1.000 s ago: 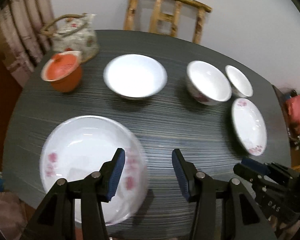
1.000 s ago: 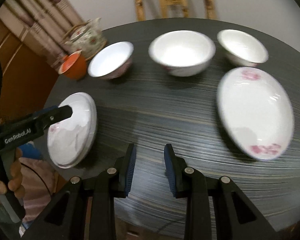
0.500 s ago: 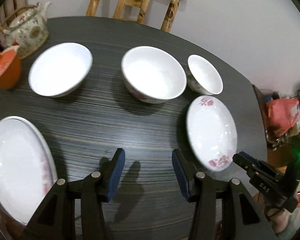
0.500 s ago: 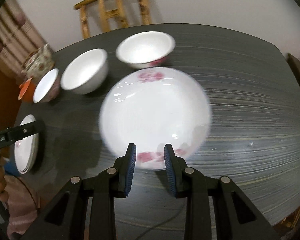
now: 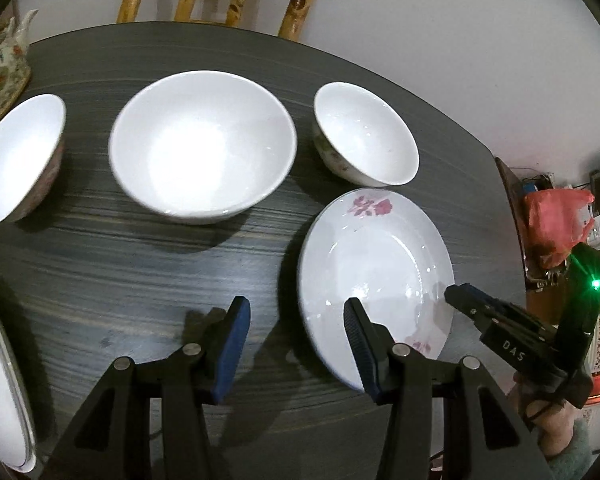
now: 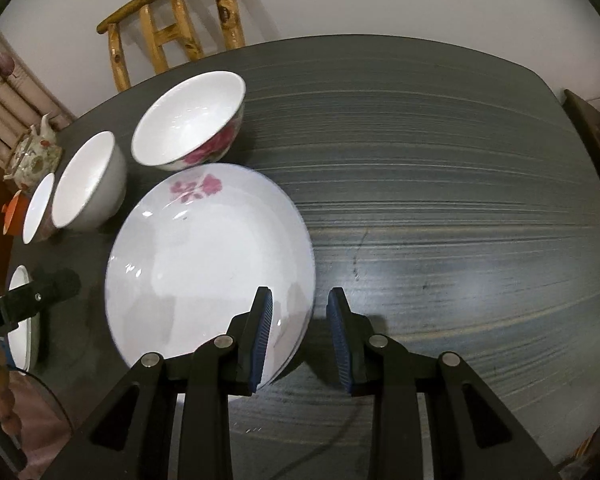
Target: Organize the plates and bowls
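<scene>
- Right gripper [image 6: 299,334]: jaws parted, nothing between the pads. The near-right rim of the plate [image 6: 204,256] sits right at the gap; left pad overlaps the plate face, right pad is over bare table [image 6: 460,200].
- So the rim lies just left of and beyond the jaw centre. My read: a short shift left and down would straddle the rim.
- Plate is round, so no long axis to align; only the rim line counts, and it runs roughly near-to-far through the jaws.
- Left gripper [image 5: 296,344]: jaws wider apart, empty, over table. Same plate [image 5: 374,276] lies to its right; right pad overlaps the plate's near-left edge.
- Right hand looks the better placed of the two for this plate.
- Far of the plate: three bowls in a row, small bowl [image 6: 190,122] closest, just clear of the rim.
- Second plate [image 5: 0,392] at the far left edge, well apart.
</scene>
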